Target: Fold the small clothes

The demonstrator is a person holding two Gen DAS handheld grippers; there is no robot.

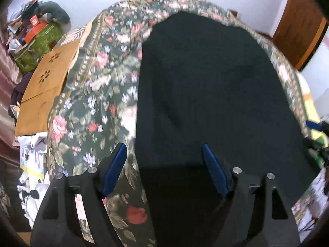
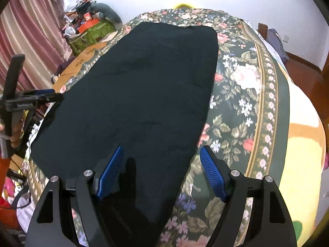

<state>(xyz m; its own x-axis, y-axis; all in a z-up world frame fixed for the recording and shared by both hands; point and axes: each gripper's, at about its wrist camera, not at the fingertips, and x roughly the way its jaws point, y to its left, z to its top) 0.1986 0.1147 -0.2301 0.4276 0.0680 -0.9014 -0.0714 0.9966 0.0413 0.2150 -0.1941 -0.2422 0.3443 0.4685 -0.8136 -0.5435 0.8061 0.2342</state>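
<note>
A dark garment (image 2: 131,94) lies spread flat on the floral bedspread (image 2: 242,94) of a bed, filling the centre of both views; its outline reads as a long panel with straight sides, so it may already be folded once lengthwise, though the cloth is too dark to show any layers or seams. As a judgement, the folding is early or midway: the piece is smoothed and squared but still long, and at least one crosswise fold looks left to do. The right gripper (image 2: 162,170) hovers at the lower centre of its frame over the near right corner of the garment, fingers wide with nothing between them. The left gripper (image 1: 164,168) sits at the lower centre of its own blurred view, straddling the garment's left edge, fingers likewise wide and empty. The right wrist view alone shows the whole garment with its far edge, the left gripper entering from the left of the frame with a hand (image 2: 14,131) below it, and a pink curtain (image 2: 30,30) at upper left. The left wrist view alone shows a wooden door (image 1: 300,33) at upper right and more of the brown cardboard box (image 1: 45,86) beside the bed
</note>
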